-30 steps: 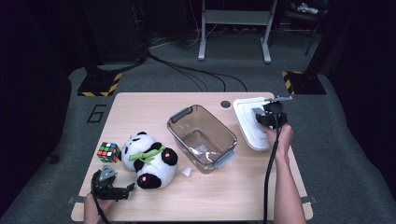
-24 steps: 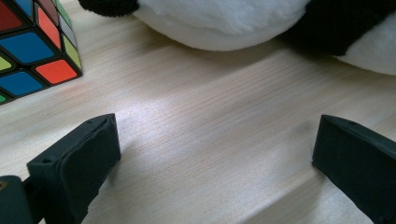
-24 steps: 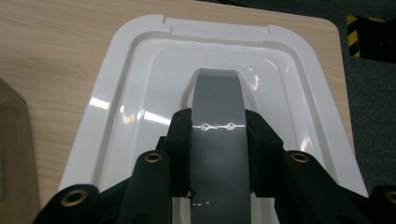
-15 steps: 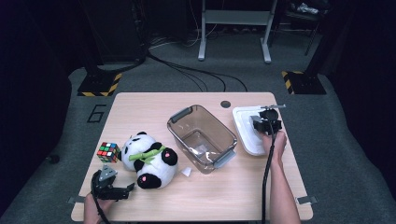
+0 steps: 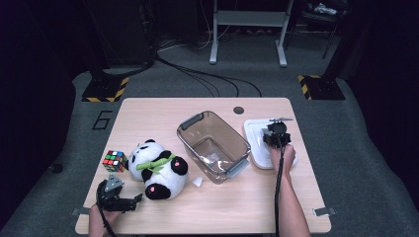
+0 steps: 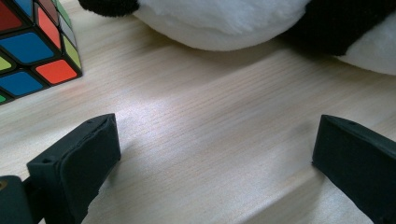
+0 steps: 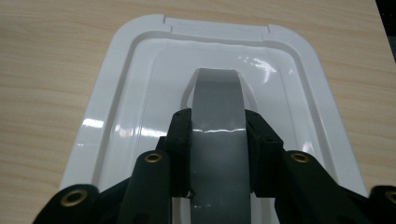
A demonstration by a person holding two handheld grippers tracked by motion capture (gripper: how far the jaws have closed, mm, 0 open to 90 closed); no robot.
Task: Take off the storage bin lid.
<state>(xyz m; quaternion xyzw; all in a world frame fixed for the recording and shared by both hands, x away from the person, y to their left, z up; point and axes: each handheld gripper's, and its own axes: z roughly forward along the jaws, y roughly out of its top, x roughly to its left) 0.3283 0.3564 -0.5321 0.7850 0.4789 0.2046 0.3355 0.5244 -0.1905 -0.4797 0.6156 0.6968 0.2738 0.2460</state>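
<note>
Though gripper-clamped (image 7: 218, 140), lid handle's (image 7: 217, 100) base hidden

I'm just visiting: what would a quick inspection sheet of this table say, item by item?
Surface: wooden table, with a small round hole near the far edge.
Job's things: white lid lying flat; its grey handle sits between the right claw's jaws.
Clutter: clear bin, toy panda, puzzle cube, small paper scrap.
Grippers: right claw shut on the handle; left claw open, above bare wood.
Cables: several on the floor beyond the table.
Surroundings: grey floor, striped stand bases.
</note>
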